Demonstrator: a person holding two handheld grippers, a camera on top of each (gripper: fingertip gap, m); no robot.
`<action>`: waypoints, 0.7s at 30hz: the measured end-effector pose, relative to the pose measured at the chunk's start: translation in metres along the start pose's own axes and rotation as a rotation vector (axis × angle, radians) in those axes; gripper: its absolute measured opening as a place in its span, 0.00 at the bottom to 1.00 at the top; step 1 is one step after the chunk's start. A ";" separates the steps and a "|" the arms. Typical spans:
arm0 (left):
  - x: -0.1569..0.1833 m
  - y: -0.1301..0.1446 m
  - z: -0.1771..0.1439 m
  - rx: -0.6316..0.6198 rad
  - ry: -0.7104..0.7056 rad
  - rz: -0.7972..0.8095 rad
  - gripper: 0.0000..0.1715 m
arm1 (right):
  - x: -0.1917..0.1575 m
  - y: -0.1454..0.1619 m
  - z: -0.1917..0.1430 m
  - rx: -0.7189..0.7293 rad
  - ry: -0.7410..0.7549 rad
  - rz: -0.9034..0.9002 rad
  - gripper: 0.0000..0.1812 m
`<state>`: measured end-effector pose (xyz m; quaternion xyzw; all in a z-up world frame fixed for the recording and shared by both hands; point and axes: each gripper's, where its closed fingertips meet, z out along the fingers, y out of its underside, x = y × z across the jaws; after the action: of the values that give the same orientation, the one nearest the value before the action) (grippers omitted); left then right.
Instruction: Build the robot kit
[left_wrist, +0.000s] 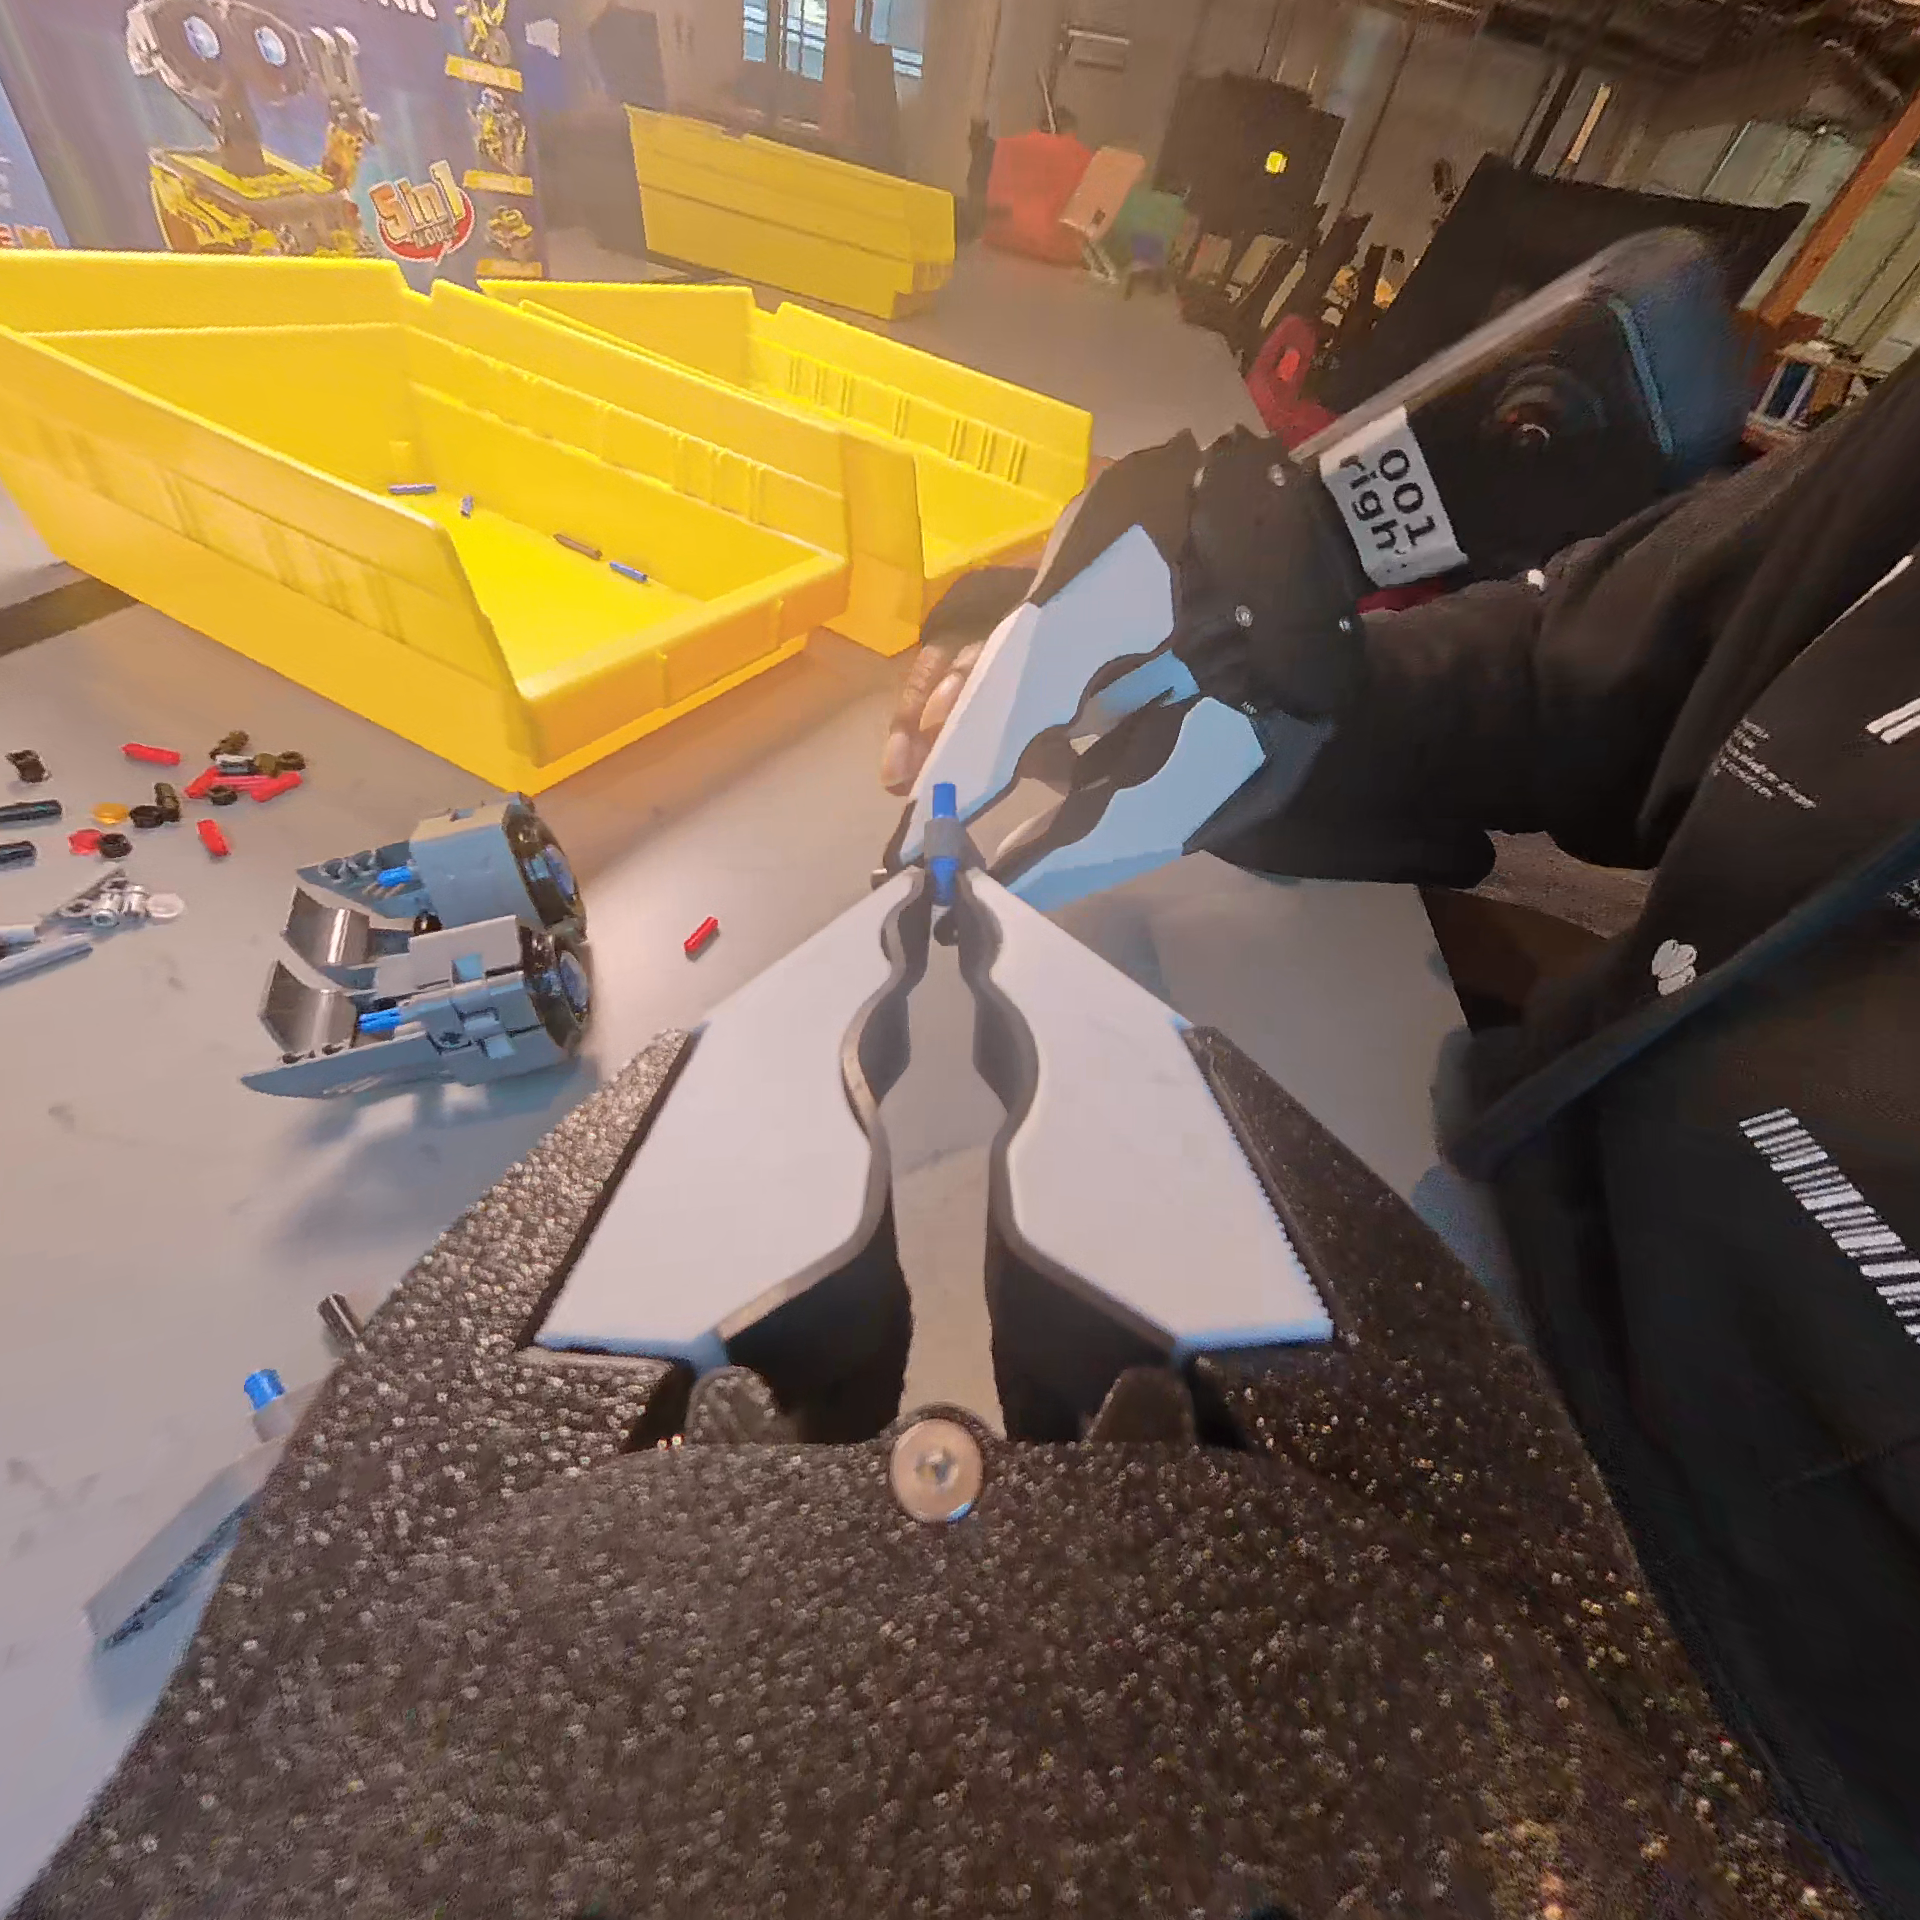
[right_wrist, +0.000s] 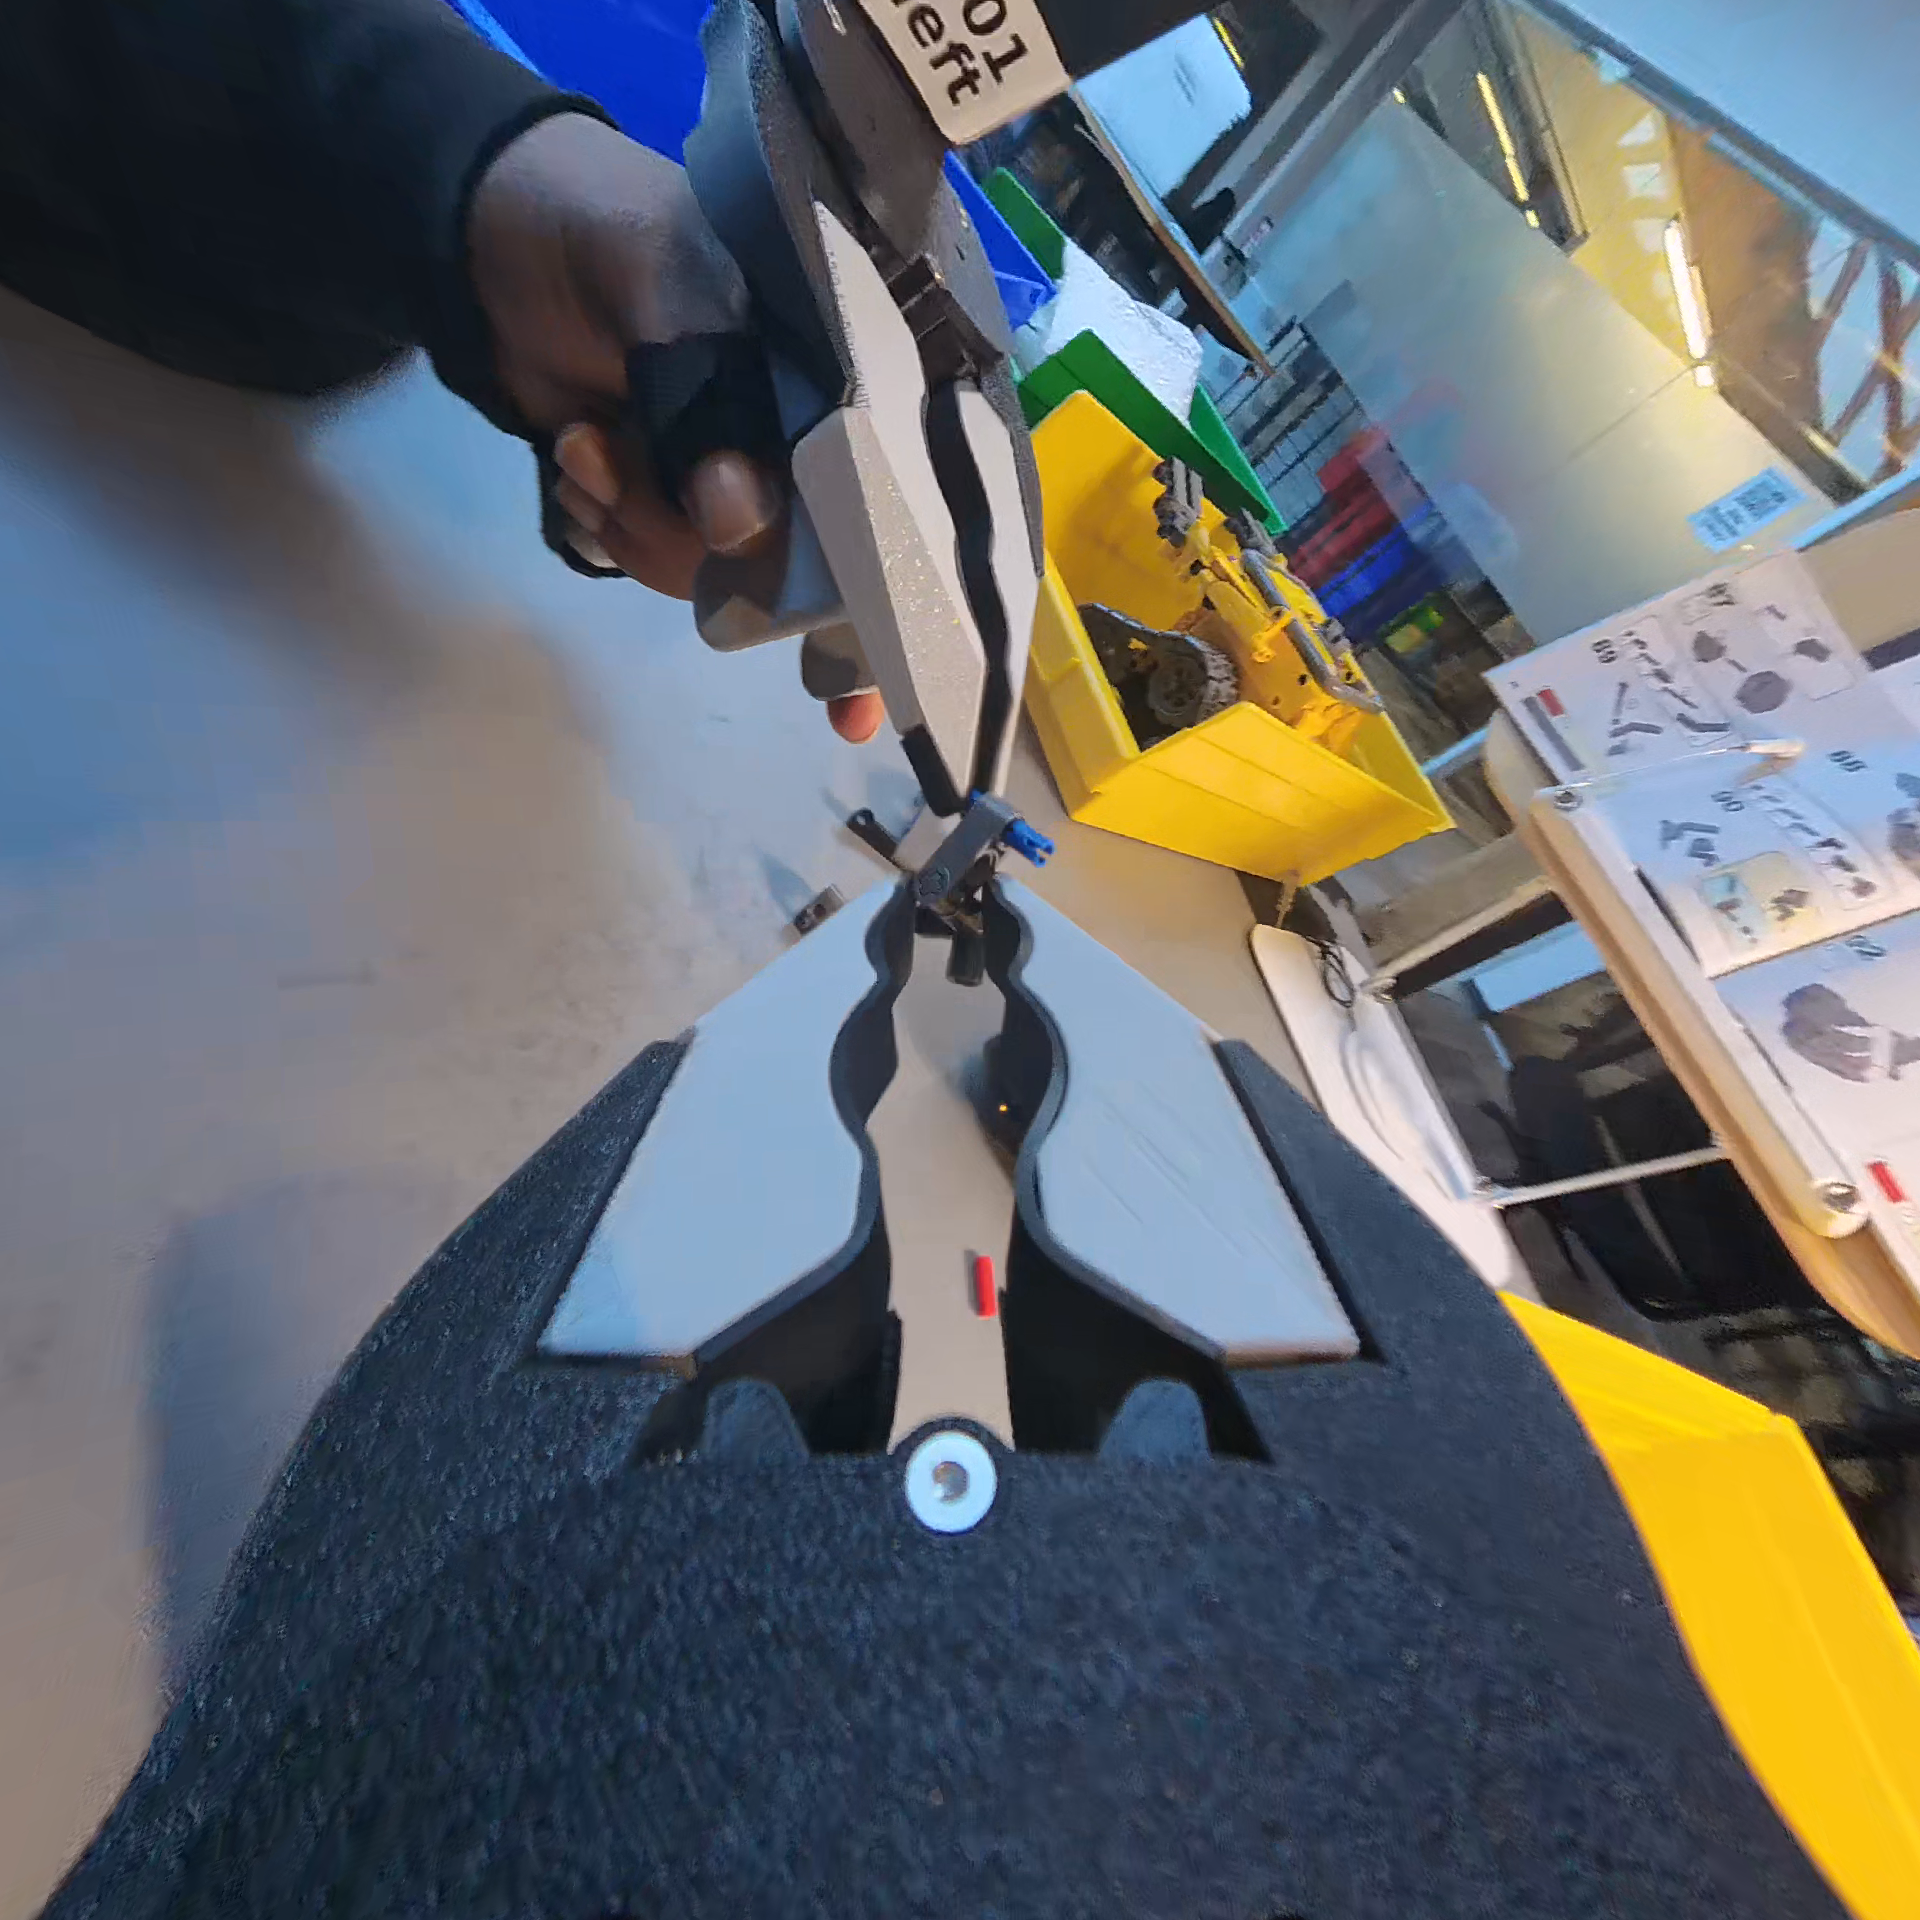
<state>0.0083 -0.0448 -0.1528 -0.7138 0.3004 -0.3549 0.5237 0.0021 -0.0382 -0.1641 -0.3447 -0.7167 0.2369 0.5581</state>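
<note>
Here, a small grey connector piece with a blue pin is pinched between two hand-held grippers above a grey table.

The left gripper (left_wrist: 940, 894) is seen with its fingers brought together on the grey connector piece (left_wrist: 943, 840), whose blue pin (left_wrist: 943, 802) stands out at the top. The right gripper (right_wrist: 951, 904) is met tip to tip, its fingers likewise closed on the same piece, which is held clear of the table (left_wrist: 156, 1195). Each tool is gripped by a hand in a black sleeve. To the left, a partly built grey brick model (left_wrist: 436, 966) is laid on the table, with loose red and black pins (left_wrist: 218, 779) scattered beyond it. Behind these, open yellow bins (left_wrist: 416, 499) are set, and small pins are lying in the nearest one. An open instruction booklet (right_wrist: 1766, 790) is propped at the right.
</note>
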 end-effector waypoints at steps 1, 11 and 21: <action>0.000 0.001 0.000 -0.011 -0.003 0.015 0.02 | -0.004 0.000 -0.001 0.007 -0.038 0.022 0.05; 0.011 0.034 0.004 -0.227 0.017 0.249 0.02 | -0.028 0.010 -0.011 0.015 -0.285 0.213 0.13; 0.007 0.052 0.008 -0.303 0.008 0.282 0.02 | -0.027 0.011 -0.018 0.067 -0.362 0.344 0.14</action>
<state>0.0158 -0.0605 -0.2029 -0.7339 0.4494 -0.2318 0.4536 0.0253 -0.0523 -0.1844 -0.3950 -0.7273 0.4099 0.3834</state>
